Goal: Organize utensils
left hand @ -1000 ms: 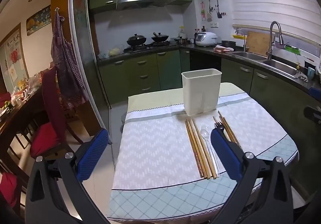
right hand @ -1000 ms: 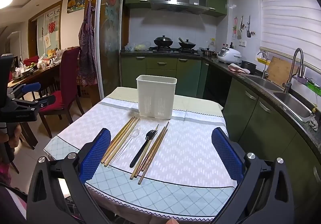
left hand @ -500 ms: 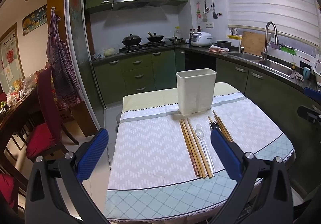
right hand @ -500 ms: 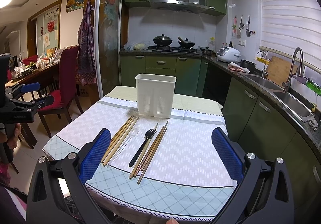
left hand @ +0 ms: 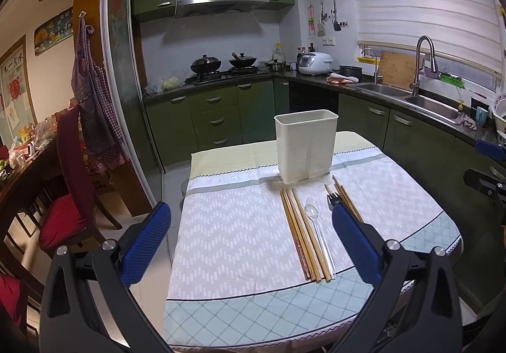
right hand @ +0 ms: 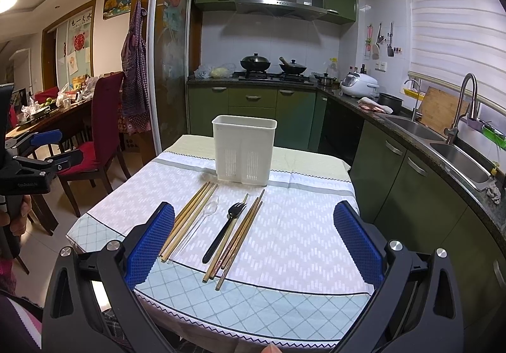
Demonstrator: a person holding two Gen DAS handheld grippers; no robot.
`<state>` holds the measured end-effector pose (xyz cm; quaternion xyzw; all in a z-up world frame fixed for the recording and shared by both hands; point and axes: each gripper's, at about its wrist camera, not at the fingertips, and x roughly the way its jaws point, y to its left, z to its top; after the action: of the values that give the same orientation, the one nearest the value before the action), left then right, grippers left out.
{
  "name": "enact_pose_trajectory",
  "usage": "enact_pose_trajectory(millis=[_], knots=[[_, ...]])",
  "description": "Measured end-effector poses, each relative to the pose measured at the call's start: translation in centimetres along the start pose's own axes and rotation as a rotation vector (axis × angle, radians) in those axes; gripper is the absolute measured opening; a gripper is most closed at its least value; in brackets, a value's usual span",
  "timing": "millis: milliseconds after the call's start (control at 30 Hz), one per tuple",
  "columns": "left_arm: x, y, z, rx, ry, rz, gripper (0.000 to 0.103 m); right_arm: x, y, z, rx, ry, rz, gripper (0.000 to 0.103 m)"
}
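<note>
Chopsticks [right hand: 191, 217], clear spoon [right hand: 205, 217] and black fork [right hand: 226, 228] lie near my white holder [right hand: 243, 152] on the table [right hand: 300, 226]; I hold left gripper [left hand: 251, 239] and right gripper [right hand: 254, 239] spread wide, empty.

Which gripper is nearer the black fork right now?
Right. The right gripper hangs open with the black fork between its fingers in view; the left gripper hangs open off to the fork's left.

White holder [right hand: 243, 153], tan chopsticks [right hand: 189, 220], a clear spoon [right hand: 202, 220], a black fork [right hand: 224, 231]; the tablecloth [right hand: 300, 226] is white chevrons, its edge probably pale green lattice.
</note>
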<state>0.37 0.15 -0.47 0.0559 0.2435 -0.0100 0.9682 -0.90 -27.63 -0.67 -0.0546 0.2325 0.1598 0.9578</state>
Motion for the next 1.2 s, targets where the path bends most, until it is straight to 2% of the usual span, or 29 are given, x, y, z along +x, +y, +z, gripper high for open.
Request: enact_pose_trajectory(millis=[1200], knots=[[-0.12,-0.12,-0.01,0.001,0.003,-0.008,0.097,0.08,-0.24,0.14,0.006,-0.002,-0.005,0.099]])
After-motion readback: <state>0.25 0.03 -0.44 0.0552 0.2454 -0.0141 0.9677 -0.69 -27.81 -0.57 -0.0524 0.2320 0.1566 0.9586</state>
